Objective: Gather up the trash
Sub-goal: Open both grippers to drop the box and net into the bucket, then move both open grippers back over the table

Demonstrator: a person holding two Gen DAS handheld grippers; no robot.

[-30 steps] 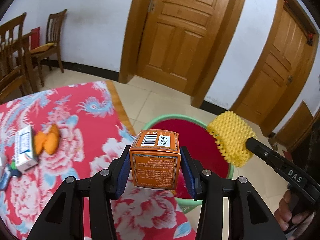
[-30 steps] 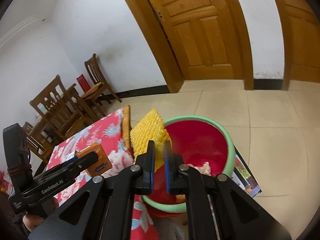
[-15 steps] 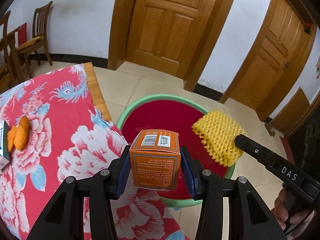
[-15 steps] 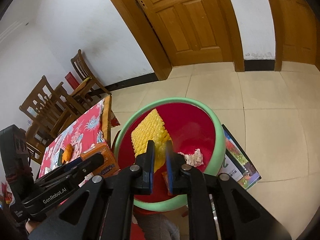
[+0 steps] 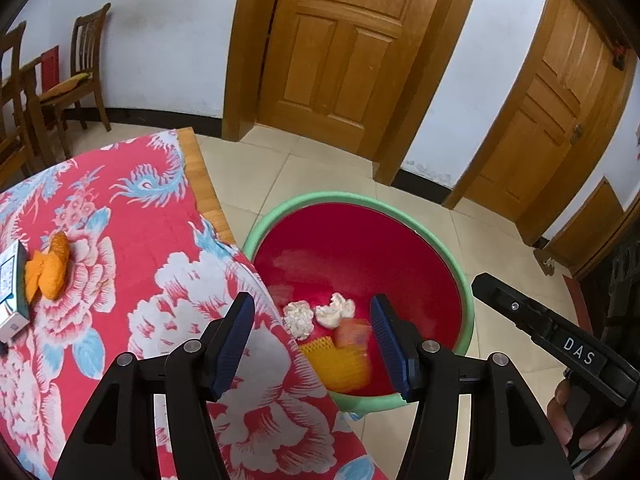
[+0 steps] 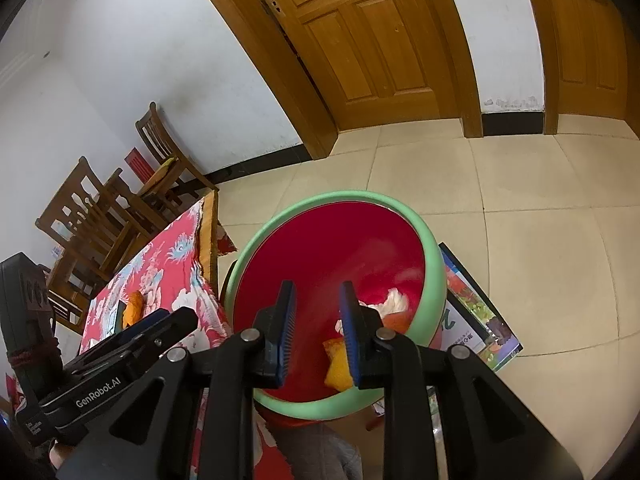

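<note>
A red basin with a green rim [image 5: 466, 280] [image 6: 434, 264] stands on the floor beside the table. In it lie the yellow foam net [image 5: 340, 364] [image 6: 338, 366], the orange box [image 5: 352, 332], blurred, and two crumpled white tissues [image 5: 316, 314] [image 6: 394, 300]. My left gripper [image 5: 312, 340] is open and empty over the basin's near edge. My right gripper [image 6: 316, 328] is open and empty above the basin. Orange peel [image 5: 50, 266] [image 6: 134, 306] and a white-blue box [image 5: 10, 288] lie on the table.
The table has a red flowered cloth [image 5: 132, 264] [image 6: 160, 268]; its edge meets the basin. A printed sheet [image 6: 476, 316] lies on the tiled floor under the basin. Wooden chairs [image 5: 76, 76] [image 6: 92, 212] stand by the far wall, and two wooden doors [image 5: 344, 52].
Both grippers opened. The orange box dropped from the left one and the yellow foam net from the right one into the basin.
</note>
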